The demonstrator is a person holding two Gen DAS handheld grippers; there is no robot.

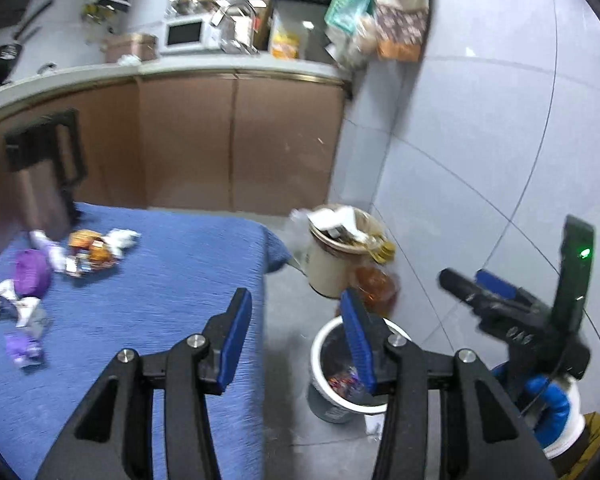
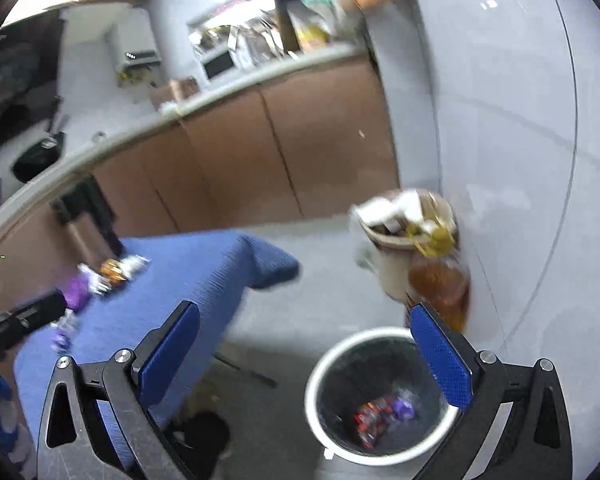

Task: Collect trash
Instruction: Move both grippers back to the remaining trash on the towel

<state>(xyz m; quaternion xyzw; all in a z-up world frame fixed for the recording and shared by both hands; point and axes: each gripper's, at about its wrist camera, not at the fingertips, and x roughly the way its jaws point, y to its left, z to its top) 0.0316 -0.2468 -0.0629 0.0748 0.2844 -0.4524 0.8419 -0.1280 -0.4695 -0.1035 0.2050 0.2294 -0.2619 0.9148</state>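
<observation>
Crumpled snack wrappers (image 1: 88,252), orange, white and purple, lie in a loose heap at the far left of the blue-clothed table (image 1: 172,280); they also show as blurred wrappers (image 2: 108,274) in the right wrist view. A white-rimmed bin (image 1: 320,344) stands on the floor beside the table and holds red and purple wrappers (image 2: 376,412). My left gripper (image 1: 296,304) hangs open over the table's edge and the bin, with nothing between its fingers. My right gripper (image 2: 304,312) is open wide above the bin (image 2: 312,396) and is empty. A gloved hand (image 1: 552,408) holds it.
A beige bin (image 1: 340,256) overflowing with paper stands by the grey tiled wall, with an amber bottle (image 1: 376,284) beside it. A dark metal flask (image 1: 44,184) stands on the table's far left. Brown cabinets (image 1: 236,140) and a cluttered counter with a microwave (image 1: 184,34) lie behind.
</observation>
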